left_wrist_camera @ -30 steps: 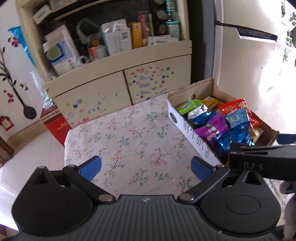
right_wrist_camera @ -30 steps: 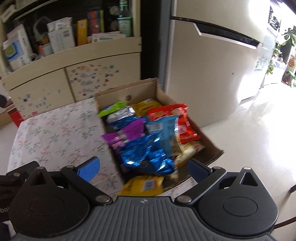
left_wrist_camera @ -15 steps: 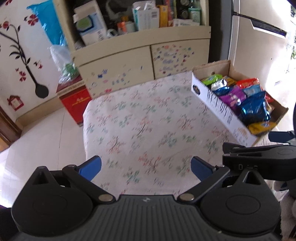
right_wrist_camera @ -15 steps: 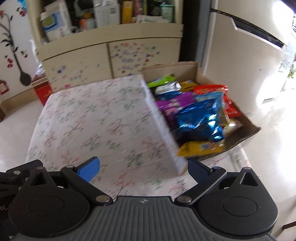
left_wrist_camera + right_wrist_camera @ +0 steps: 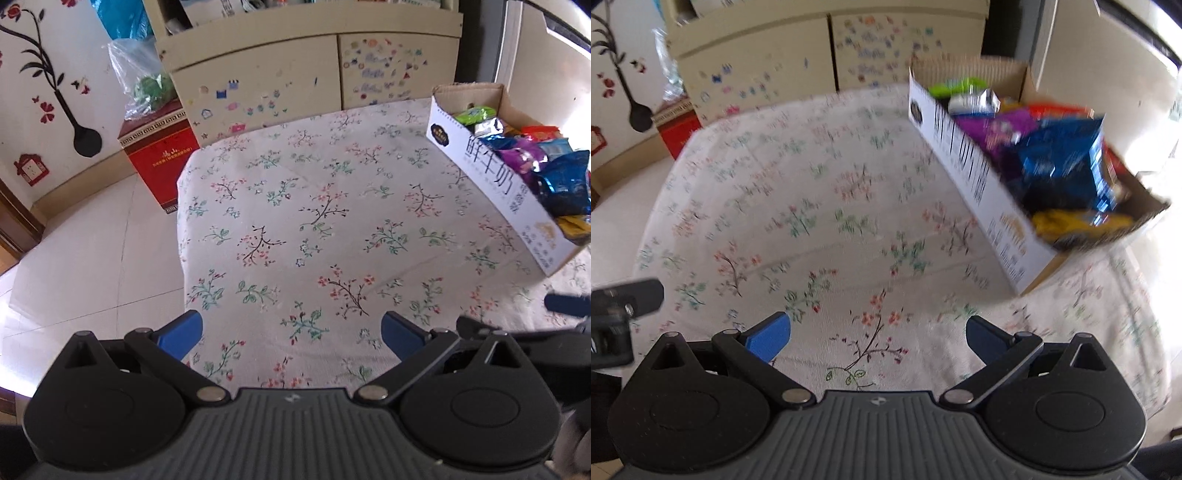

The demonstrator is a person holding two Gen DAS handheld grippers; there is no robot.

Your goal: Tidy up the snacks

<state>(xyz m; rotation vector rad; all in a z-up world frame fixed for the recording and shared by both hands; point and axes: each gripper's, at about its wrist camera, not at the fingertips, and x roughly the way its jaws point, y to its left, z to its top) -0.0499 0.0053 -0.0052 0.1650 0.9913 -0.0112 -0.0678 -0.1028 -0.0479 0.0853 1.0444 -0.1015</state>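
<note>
Two grippers, both with blue fingers spread wide and nothing between them. Left gripper: fingertips at lower centre of its view, hanging over the near edge of the flowered tablecloth, angled down toward it; whether the tips touch the cloth cannot be told. Part of the right gripper shows at the lower right edge of that view. Right gripper: same wide spread, fingertips at lower centre of its own blurred view, pointed down over the cloth's near edge.

Farther off, the cardboard box sits on the right side of the table, long white printed side facing in. Snack packets fill it: green and silver at the far end, purple, blue and red mid-box, yellow nearest. Well apart from both grippers.

Beyond the table: cream cabinet with stickers, upper centre; red box on the floor, upper left.
</note>
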